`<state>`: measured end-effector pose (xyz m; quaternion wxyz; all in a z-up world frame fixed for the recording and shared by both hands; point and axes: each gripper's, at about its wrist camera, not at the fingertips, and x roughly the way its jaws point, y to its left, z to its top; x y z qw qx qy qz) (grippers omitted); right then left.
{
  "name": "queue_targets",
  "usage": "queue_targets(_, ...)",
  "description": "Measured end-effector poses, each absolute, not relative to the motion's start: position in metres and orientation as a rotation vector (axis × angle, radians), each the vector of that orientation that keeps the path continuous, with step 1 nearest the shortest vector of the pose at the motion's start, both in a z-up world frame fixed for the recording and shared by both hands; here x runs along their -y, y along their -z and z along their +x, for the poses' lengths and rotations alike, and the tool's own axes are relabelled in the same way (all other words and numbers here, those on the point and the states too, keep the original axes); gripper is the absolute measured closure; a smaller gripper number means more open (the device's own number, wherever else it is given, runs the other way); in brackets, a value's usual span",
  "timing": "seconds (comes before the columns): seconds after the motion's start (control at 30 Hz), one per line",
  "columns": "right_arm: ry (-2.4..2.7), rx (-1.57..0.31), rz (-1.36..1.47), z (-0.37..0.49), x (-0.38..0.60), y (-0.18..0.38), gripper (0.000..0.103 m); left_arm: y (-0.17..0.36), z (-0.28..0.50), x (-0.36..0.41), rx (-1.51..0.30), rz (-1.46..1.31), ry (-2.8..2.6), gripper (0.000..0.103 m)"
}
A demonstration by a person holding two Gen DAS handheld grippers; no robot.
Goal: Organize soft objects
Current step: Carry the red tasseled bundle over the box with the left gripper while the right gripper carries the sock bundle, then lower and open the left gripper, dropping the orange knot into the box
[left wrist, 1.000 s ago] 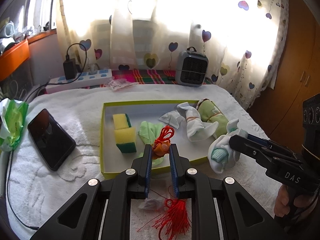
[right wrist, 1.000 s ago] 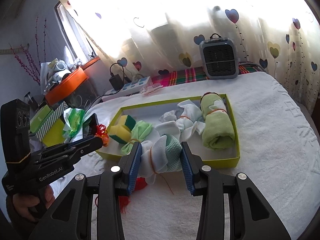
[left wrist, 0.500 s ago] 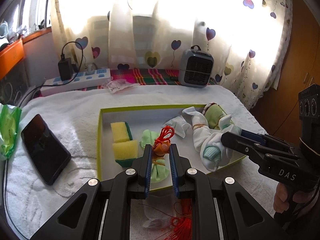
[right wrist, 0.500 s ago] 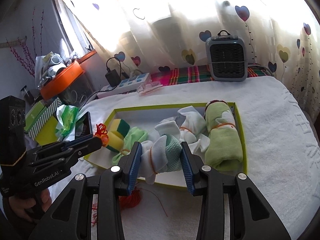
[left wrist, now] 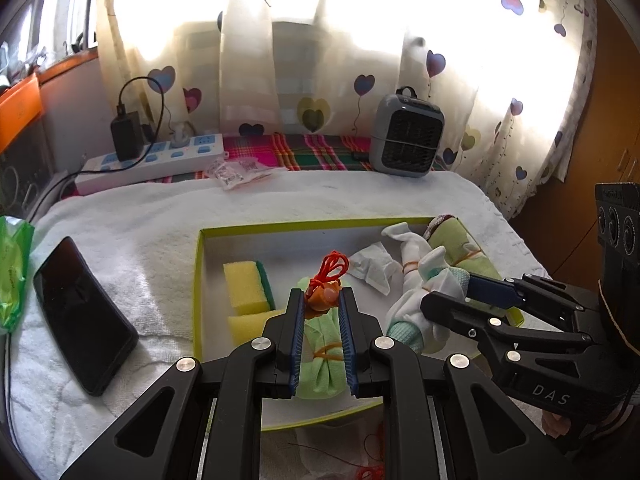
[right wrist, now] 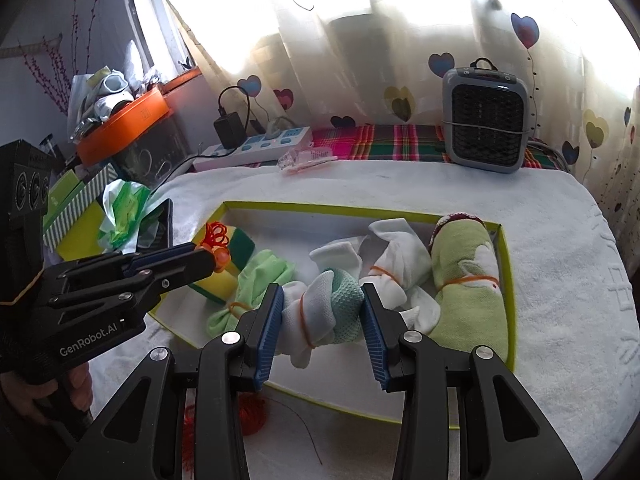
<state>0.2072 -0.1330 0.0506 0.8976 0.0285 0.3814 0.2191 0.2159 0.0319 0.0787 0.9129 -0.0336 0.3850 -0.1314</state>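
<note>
Left gripper [left wrist: 320, 300] is clamped tight on a little orange charm with a red knot [left wrist: 325, 292], hanging over the green-rimmed tray [left wrist: 197, 280]. Right gripper [right wrist: 322, 312] is squeezed onto a white-and-mint sock bundle [right wrist: 324, 308], also above the tray. Under them in the tray: a light green rolled cloth [right wrist: 256, 280], yellow sponges [left wrist: 245, 288], more white socks [right wrist: 394, 264] and a fat green towel roll [right wrist: 468, 276], so it's crowded. The tray sits on a white towel [right wrist: 560, 260]. A black phone [left wrist: 80, 312] lies left of the tray; a power strip [left wrist: 152, 162], small grey heater [right wrist: 486, 120] and heart-print curtains [left wrist: 360, 80] sit behind.
</note>
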Motion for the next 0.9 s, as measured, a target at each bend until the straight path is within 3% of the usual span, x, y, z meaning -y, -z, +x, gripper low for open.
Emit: queue_targets(0.9,-0.496,-0.78,-0.12,0.21,0.109,-0.035,0.062,-0.053,0.26,-0.02,-0.864,-0.051,0.261,0.087)
